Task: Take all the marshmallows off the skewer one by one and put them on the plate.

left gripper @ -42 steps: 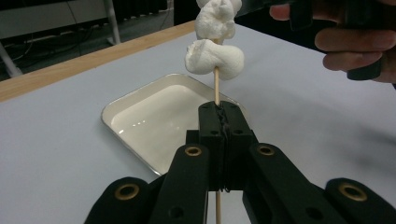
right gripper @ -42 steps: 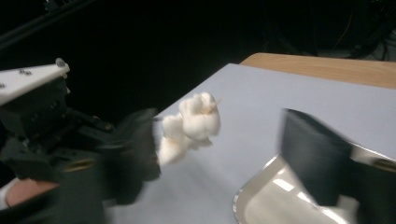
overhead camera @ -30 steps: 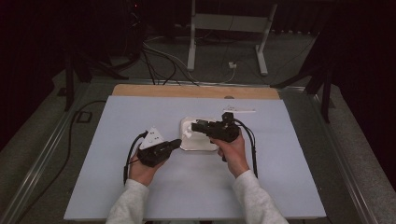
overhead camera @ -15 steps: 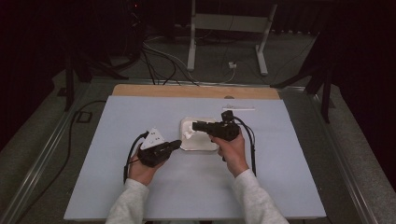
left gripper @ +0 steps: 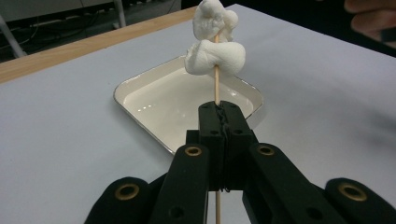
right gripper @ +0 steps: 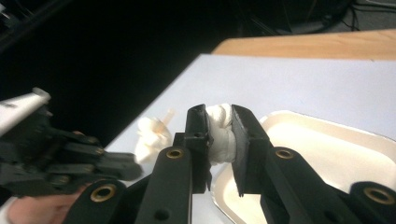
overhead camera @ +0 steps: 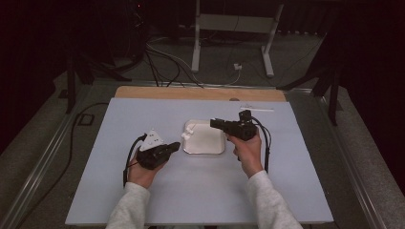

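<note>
Centrally on the pale table (overhead camera: 143, 200) sits a shallow, glossy cream tray (left gripper: 140, 100), square with rounded corners and a thin dark rim, its floor bare. Over its near edge the left gripper (left gripper: 218, 112) has its jaws clenched on a thin wooden skewer (left gripper: 216, 86) threaded with two soft, lumpy white marshmallows (left gripper: 215, 56). Above the tray's corner, the right gripper (right gripper: 219, 128), whose jaws have just been closing, squeezes another white marshmallow (right gripper: 219, 133).

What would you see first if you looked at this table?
White marshmallows stuck on a thin wooden skewer, held up over the tray by the left gripper. On the tray's other side, the right gripper squeezes another marshmallow between its black jaws.
</note>
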Tool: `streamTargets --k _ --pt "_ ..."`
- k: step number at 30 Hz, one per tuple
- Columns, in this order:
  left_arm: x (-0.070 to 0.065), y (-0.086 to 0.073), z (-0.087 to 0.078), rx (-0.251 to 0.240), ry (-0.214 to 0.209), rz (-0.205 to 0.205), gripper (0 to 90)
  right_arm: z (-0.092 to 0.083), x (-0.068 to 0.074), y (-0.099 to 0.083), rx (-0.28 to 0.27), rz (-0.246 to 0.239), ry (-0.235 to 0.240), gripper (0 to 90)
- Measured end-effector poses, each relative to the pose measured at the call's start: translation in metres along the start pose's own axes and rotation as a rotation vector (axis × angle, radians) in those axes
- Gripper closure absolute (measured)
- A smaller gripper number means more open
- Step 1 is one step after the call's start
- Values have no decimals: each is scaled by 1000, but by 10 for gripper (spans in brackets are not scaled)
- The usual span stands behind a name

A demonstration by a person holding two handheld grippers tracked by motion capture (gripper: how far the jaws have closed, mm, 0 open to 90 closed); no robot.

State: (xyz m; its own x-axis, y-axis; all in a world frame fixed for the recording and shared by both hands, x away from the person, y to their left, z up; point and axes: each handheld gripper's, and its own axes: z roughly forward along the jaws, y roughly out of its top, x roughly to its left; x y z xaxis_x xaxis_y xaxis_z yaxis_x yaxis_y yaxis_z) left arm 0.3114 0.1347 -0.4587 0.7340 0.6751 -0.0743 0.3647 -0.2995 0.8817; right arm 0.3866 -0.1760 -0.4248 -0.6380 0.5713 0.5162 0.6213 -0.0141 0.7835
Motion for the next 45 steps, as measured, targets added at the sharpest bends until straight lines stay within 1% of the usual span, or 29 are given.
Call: streamTargets --k 7,10,12,14,18,22,23,24,25,26,27,28,29,30,33,38,43,45 --pt "0 1 -1 -9 -7 -7 900 13 -6 -8 63 -42 -88 775" --pt "0 1 -1 -12 -7 -11 900 19 -11 -14 85 -40 -118 772" --pt "0 1 -2 -15 -7 -12 900 23 -15 -18 104 -30 -139 770" --pt "0 1 -2 -17 -5 -13 900 29 -20 -23 131 -28 -165 770" --pt "1 1 -2 -17 -6 -16 900 37 -24 -30 171 -44 -197 764" --pt "1 1 -2 -18 -6 -19 900 43 -27 -33 195 -40 -207 746" --pt "1 1 -2 -18 -4 -19 900 44 -27 -34 200 -38 -206 710" --pt "1 1 -2 -20 -2 -21 900 45 -28 -34 199 -39 -205 635" --pt "2 1 -3 -20 -1 -22 900 46 -28 -35 200 -41 -211 538" --pt "2 1 -3 -21 -1 -23 900 48 -28 -35 212 -40 -226 485" --pt "2 1 -3 -21 -1 -23 900 48 -27 -35 212 -42 -234 431" --pt "2 1 -3 -21 0 -23 900 48 -25 -36 201 -56 -259 360" --pt "2 1 -3 -21 0 -23 900 48 -23 -36 201 -72 -298 337" --pt "2 1 -3 -22 0 -23 900 47 -21 -36 199 -80 -304 315" --pt "2 1 -2 -20 2 -24 900 44 -17 -34 180 -58 -243 258" --pt "0 1 -1 -20 -2 -24 900 36 -5 -27 140 -66 -161 202" --pt "-1 0 1 -15 -5 -18 900 32 2 -21 102 -52 -83 195" --pt "-1 0 2 -14 -7 -18 900 31 6 -19 91 -54 -54 210"
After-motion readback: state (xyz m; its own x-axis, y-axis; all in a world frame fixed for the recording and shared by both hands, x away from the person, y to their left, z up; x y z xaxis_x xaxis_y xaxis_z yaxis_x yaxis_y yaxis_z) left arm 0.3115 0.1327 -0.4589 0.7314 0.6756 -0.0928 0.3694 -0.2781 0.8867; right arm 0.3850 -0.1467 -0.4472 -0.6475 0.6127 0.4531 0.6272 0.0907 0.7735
